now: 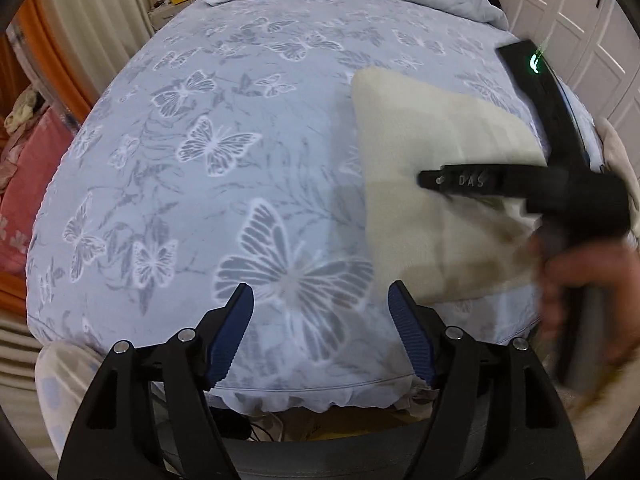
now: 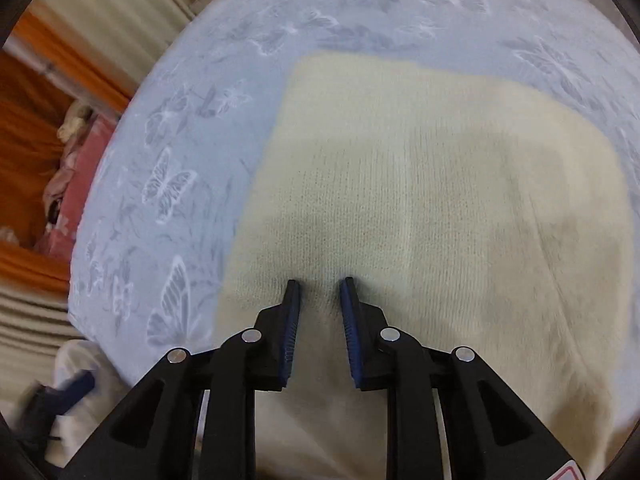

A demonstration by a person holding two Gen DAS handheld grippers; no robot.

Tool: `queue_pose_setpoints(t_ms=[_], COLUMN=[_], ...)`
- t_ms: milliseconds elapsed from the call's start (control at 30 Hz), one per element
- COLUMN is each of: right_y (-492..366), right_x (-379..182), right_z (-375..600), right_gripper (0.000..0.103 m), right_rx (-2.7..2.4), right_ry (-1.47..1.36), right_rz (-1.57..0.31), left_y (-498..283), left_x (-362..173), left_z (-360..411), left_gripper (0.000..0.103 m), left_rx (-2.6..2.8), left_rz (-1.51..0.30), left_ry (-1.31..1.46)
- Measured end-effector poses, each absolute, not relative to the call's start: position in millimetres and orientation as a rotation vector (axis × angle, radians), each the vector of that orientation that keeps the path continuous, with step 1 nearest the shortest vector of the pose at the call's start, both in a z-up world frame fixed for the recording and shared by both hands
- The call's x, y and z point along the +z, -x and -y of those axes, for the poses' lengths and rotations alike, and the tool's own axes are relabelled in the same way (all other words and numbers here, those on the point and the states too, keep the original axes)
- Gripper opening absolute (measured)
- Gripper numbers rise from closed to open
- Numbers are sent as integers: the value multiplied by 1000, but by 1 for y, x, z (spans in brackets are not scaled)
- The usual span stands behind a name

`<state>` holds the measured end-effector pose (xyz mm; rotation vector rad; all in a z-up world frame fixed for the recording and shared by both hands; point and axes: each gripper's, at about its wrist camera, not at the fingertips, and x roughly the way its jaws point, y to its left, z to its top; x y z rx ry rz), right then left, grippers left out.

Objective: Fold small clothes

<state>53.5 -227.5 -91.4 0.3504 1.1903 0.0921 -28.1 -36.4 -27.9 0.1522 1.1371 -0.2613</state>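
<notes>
Sweater (image 2: 440,184) lies folded on bed (image 1: 240,160); left gripper (image 1: 320,312) wide, empty; right gripper (image 2: 320,284) narrow, empty, must pinch an edge next.

Sweater (image 2: 420,200) on bed (image 2: 200,140)

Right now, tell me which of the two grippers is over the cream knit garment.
The right gripper: its narrowly parted tips hang over the cream knit garment, nothing between them. The left gripper, jaws wider, sits over the bare butterfly-print bedsheet beside it.

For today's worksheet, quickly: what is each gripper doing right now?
Left gripper: open, empty.
Right gripper: jaws slightly apart over the cream knit, gripping nothing.
</notes>
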Motion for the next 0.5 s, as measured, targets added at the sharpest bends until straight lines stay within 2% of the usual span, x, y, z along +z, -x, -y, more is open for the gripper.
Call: queue_pose_setpoints(t_ms=[67,167,267,300,333,367,500], right_y=[-38,1,34,42,52,59,75], right_x=[-62,-30,-61,-82,-109,-117,-82], right_z=[241,259,287,296,306,312,328], right_gripper=[18,17,17,15,8,8,10], right_rx=[104,41,-102,-152,-155,-142,-152], right_ry=[-441,-387,-377,-380,-428,-488,-593], right_rz=[-1158,-1089,-1213,-1273,-1322,-1313,-1221], left_y=[26,26,25,25,26,27,31], left_x=[-28,-28,-34,-34,-35,-37,-35], left_z=[30,25,28,31,34,40,55], left_gripper=[68,73,73,73,73,73,73], left_rx=[-256,-251,-266,-274,-281,-291,-318], left_rz=[-1141,-1148,-1162,-1163,-1164,-1167,-1177], left_ry=[-137,-120,-102,-102,-105,-112,-125])
